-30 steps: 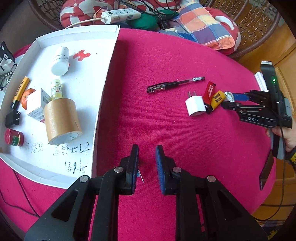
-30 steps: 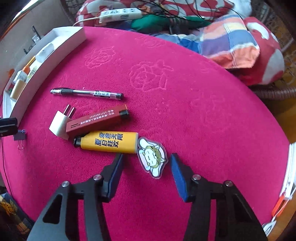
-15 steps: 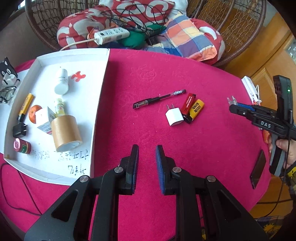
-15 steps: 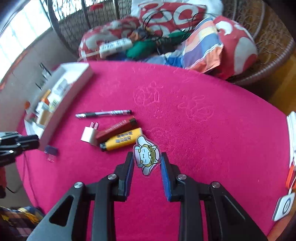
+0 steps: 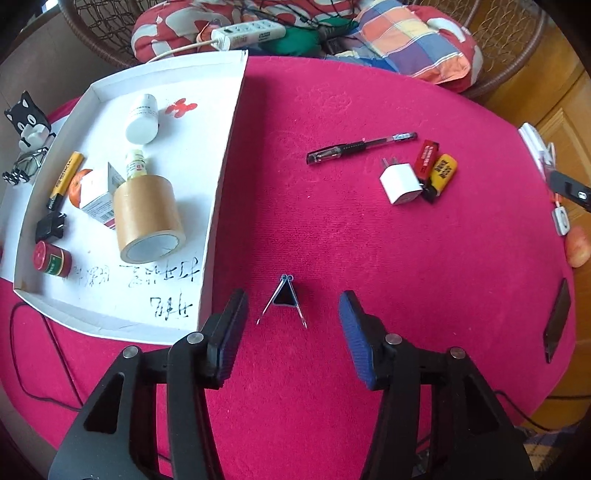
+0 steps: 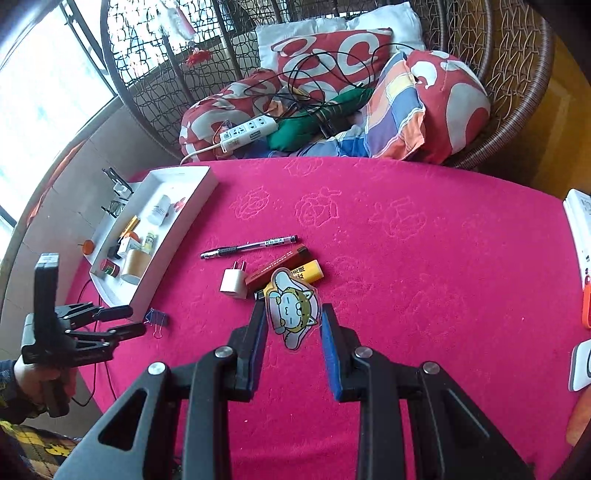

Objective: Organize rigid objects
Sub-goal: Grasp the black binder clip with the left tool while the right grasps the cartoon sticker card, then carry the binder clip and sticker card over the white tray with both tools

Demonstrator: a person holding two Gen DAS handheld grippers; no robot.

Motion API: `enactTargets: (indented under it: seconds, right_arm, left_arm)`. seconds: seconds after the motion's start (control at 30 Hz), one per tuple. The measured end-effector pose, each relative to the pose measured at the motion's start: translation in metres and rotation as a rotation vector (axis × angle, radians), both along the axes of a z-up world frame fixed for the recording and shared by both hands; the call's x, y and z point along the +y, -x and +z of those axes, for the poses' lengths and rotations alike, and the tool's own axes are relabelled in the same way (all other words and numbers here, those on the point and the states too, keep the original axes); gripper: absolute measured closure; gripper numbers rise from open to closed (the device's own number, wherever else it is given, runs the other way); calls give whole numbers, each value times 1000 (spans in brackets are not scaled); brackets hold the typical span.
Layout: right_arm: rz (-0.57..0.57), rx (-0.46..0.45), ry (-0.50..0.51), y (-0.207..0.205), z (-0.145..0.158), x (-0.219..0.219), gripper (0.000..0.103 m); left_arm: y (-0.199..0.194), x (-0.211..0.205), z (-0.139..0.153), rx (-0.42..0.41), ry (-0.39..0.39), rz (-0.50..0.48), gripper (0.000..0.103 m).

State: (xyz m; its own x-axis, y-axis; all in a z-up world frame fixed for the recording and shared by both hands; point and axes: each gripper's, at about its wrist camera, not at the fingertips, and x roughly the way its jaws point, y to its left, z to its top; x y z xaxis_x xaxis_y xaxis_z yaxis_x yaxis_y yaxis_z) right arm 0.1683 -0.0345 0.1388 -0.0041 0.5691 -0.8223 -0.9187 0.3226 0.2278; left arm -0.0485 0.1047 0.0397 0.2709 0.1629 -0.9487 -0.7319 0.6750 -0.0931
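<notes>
A dark blue binder clip (image 5: 283, 298) lies on the pink cloth beside the white tray (image 5: 221, 177). My left gripper (image 5: 292, 303) straddles the clip; its jaws are opening and the pads stand clear of it. In the right wrist view the clip (image 6: 157, 319) lies just off the left gripper's fingertips (image 6: 123, 313). My right gripper (image 6: 293, 332) is shut on a flat cartoon cat figure (image 6: 291, 308), held above the cloth. A pen (image 5: 360, 147), a white plug (image 5: 400, 182), a red lighter (image 5: 426, 158) and a yellow lighter (image 5: 443, 171) lie together on the cloth.
The tray holds a brown tape roll (image 5: 147, 218), a white bottle (image 5: 142, 118), a small box, a red tin and other small items. A dark phone (image 5: 557, 321) lies at the table's right edge. Cushions and a power strip (image 5: 247, 33) sit behind the table.
The left gripper's jaws have spread apart, and the binder clip now shows on the cloth between them. The right gripper closed on the cat figure and lifted it away from the lighters.
</notes>
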Motion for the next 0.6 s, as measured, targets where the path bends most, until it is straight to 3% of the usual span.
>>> enactTargets:
  seconds: [0.17,0.2,0.23,0.33,0.5,0.6]
  right_arm:
    - [-24,9,-14,-1,8,-11,76]
    - [-29,13,-19,-2,10,-12,76]
    - [-33,12,-27,-1,13,-15,76]
    - [-39,7,-52,-1,24,-20,76]
    - [-39,13,-118,4,45,-24,76]
    - [-22,6,-168,12,63,-23,76]
  left_arm:
    - [-12,3,-24,62,38,-10,51]
    - [-13,1,-28,67,45,-18,55]
    - [-14,-2,-29,68,48,-28,71]
    - [-16,-10,-30,58,46,-64,71]
    - [-15,-17,-10,-5,24,-87,71]
    - [-11,-13,21,-74,-7,-76,71]
